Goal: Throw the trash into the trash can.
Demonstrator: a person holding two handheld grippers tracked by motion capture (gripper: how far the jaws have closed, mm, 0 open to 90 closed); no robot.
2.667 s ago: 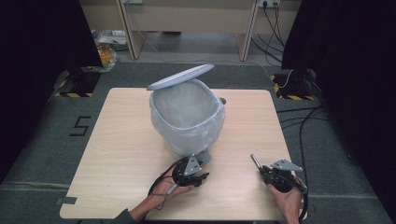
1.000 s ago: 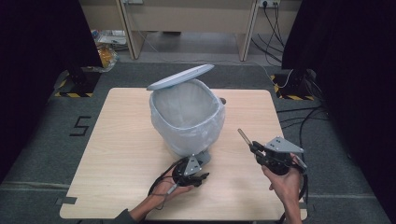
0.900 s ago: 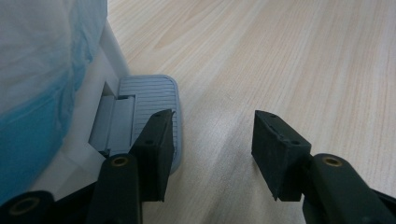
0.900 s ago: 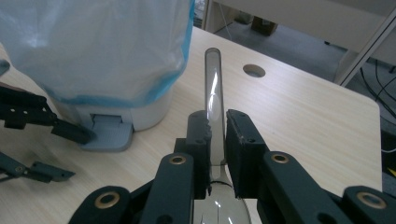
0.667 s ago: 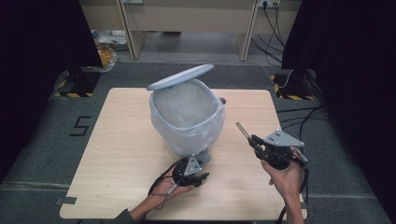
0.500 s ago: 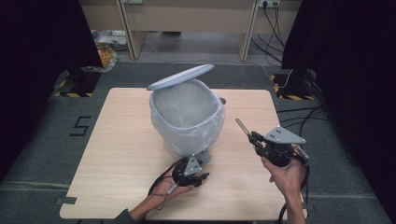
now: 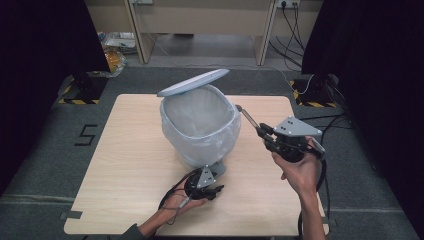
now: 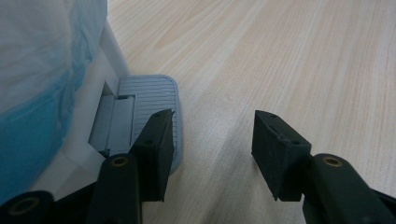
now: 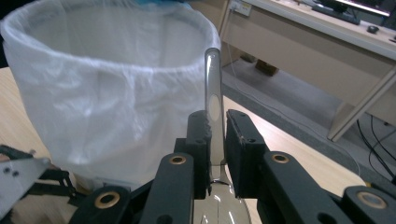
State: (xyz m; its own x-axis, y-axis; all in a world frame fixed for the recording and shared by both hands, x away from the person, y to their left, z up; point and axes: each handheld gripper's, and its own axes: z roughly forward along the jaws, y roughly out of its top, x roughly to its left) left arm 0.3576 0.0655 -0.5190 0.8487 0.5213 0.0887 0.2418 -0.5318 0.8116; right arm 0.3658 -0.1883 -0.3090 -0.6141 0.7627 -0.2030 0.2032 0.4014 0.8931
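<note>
- A pedal bin (image 7: 200, 130) stands near the middle of the wooden table (image 7: 125, 150); it is lined with a pale plastic bag (image 9: 93, 93) whose edge is folded over the rim; its grey lid (image 7: 192, 82) is raised and tilts up toward the far right.
- The left gripper (image 7: 212, 189) sits low on the table at the near foot of the bin, held by the left hand (image 7: 192, 197); its jaws stand apart with bare table between them; in the left gripper view one jaw lies over the edge of the ribbed grey pedal (image 8: 149, 100); whether it presses on the pedal I cannot tell.
- The right gripper (image 7: 262, 132) is held up above the table to the right of the bin by the right hand (image 7: 300, 172); its jaws are closed on a spoon (image 7: 247, 117).
- The spoon is gripped at the lower part of its handle; its long axis runs along the jaws; the handle end points away from the hand, toward the rim of the bin, and in the high view lies just beside that rim; the bowl (image 9: 219, 205) sits behind the jaws, toward the hand.
- In the right gripper view the handle (image 9: 213, 88) rises straight up between the jaws, in front of the bag.
</note>
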